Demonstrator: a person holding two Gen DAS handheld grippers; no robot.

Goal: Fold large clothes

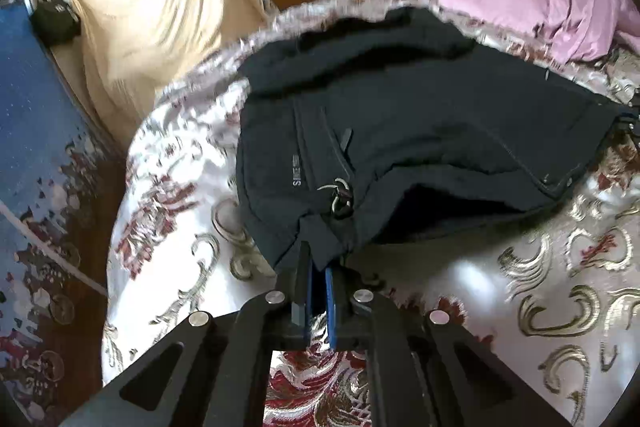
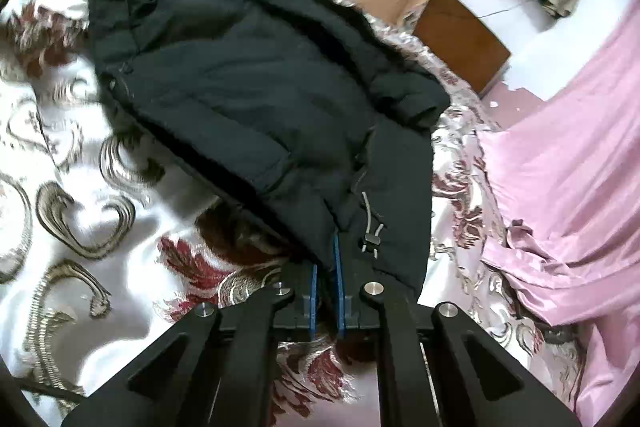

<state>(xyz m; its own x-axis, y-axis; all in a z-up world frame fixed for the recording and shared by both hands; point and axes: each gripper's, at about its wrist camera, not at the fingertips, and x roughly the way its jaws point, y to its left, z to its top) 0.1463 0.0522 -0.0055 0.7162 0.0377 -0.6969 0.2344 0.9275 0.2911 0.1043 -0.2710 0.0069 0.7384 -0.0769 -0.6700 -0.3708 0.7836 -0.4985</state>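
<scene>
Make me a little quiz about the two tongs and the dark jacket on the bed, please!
1. True or false: the left tongs are shut on the hem of the dark jacket.
2. What lies under the jacket? A) a bare wooden table B) a patterned bedspread C) a blue carpet
3. Fill in: near the right tongs, a cord with a ______ hangs from the jacket's hem.

Key:
1. True: both pairs of tongs pinch the jacket's edge.
2. B. The pink sheet lies beside the jacket, not under it.
3. Toggle.
</scene>
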